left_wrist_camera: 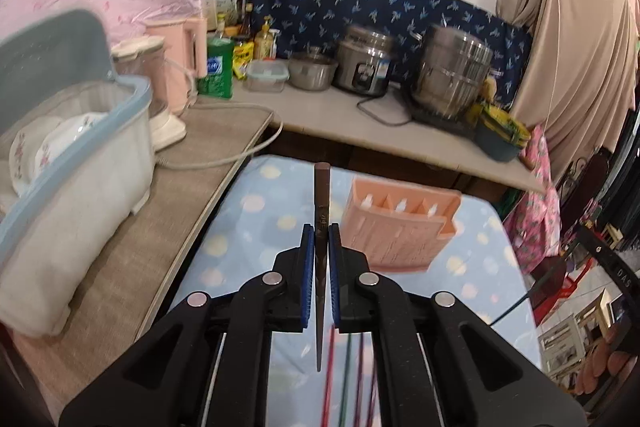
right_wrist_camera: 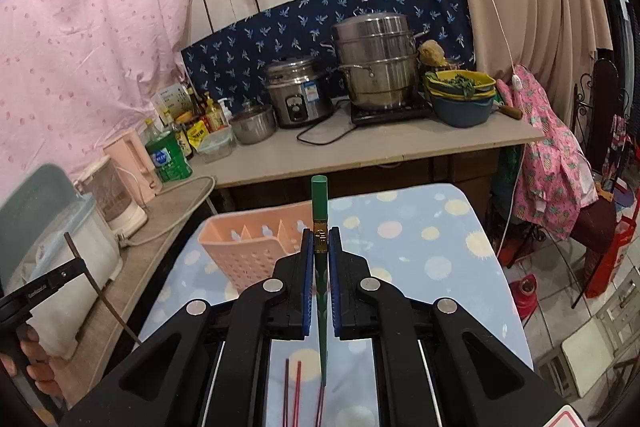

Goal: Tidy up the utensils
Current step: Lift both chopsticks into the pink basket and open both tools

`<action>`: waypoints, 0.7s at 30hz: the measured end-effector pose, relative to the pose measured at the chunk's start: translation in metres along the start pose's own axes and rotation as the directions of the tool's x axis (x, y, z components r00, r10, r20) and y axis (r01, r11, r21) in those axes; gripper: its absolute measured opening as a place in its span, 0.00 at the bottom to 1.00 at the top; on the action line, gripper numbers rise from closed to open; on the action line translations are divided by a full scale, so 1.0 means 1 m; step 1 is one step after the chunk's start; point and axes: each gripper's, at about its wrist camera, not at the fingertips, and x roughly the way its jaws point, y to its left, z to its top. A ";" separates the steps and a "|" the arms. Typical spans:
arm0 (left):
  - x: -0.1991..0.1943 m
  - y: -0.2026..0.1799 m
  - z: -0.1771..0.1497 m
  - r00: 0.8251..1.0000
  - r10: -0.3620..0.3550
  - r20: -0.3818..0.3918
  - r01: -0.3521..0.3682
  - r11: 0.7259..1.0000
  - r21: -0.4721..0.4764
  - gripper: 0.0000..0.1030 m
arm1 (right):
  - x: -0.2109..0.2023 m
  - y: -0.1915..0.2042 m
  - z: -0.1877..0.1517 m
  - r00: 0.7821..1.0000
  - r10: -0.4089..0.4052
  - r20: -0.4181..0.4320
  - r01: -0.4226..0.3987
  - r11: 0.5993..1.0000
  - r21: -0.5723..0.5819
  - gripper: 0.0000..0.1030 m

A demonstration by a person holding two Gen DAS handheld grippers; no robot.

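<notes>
Brown chopstick clamped in left hand-held gripper; holder beyond.

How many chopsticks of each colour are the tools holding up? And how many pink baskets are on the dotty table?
brown chopstick: 1, pinched in the left tool
green chopstick: 1, pinched in the right tool
pink basket: 1, standing on the table
Total: 3

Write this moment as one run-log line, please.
left tool: brown chopstick | right tool: green chopstick | pink holder: empty
</notes>
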 end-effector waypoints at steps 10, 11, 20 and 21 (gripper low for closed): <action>0.006 -0.033 0.095 0.981 -0.073 0.181 0.083 0.996 -0.043 0.07 | 0.040 0.016 0.075 0.991 0.052 0.127 -0.057 0.998 0.031 0.07; 0.008 -0.035 0.100 0.978 -0.078 0.192 0.088 0.995 -0.044 0.07 | 0.046 0.017 0.079 0.990 0.054 0.130 -0.058 0.998 0.032 0.07; 0.067 -0.052 0.108 0.983 -0.080 0.163 0.088 0.995 -0.041 0.07 | 0.105 0.020 0.081 0.996 0.054 0.074 -0.056 0.998 0.024 0.07; 0.073 -0.052 0.104 0.986 -0.075 0.151 0.081 0.996 -0.040 0.07 | 0.110 0.018 0.076 0.997 0.054 0.060 -0.055 0.998 0.023 0.07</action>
